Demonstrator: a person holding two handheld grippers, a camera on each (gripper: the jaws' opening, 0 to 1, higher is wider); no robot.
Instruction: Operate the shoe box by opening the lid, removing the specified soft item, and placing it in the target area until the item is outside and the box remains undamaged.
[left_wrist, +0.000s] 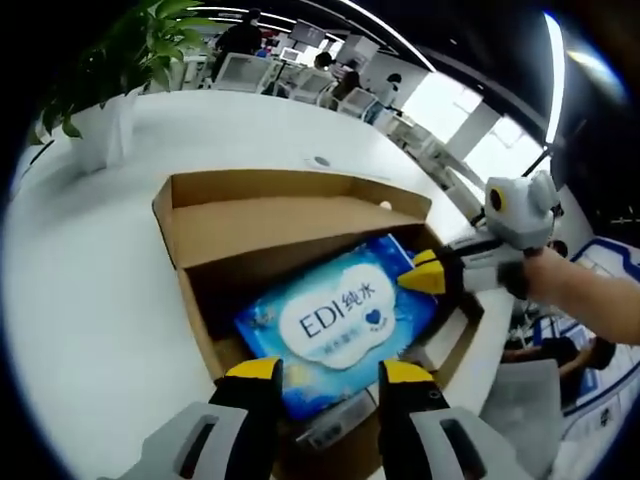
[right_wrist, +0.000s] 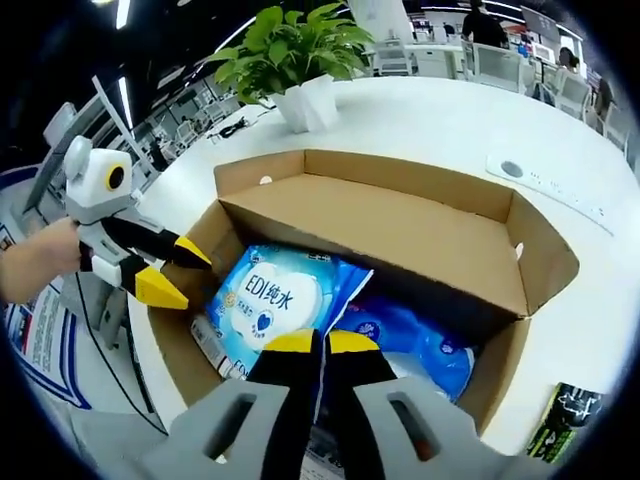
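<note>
So your shoe box (left_wrist: 290, 215) is sitting open on the white table (left_wrist: 90, 300), lid folded back and standing up behind the opening. Inside there's a blue wipes pack (left_wrist: 340, 325) with a white cloud label reading "EDI", lying tilted across the inside of the box, plus a second blue pack (right_wrist: 420, 345) just beside it in the right gripper view.

Your left gripper (left_wrist: 330, 372) has its yellow-tipped jaws spread apart at the near edge of the box, one tip on either side of the pack's lower edge; can't tell if they actually touch it. In the right gripper view it reaches in from the left, over the box wall.

Your right gripper (right_wrist: 320, 342) has its jaws drawn together on the edge of the wipes pack, tips almost meeting. In the left gripper view it comes in from the right, yellow tips at the pack's upper corner.

A potted plant (right_wrist: 300, 60) in a white pot stands on the table behind the box, and a small dark packet (right_wrist: 562, 420) lies on the table near the box's right corner.
</note>
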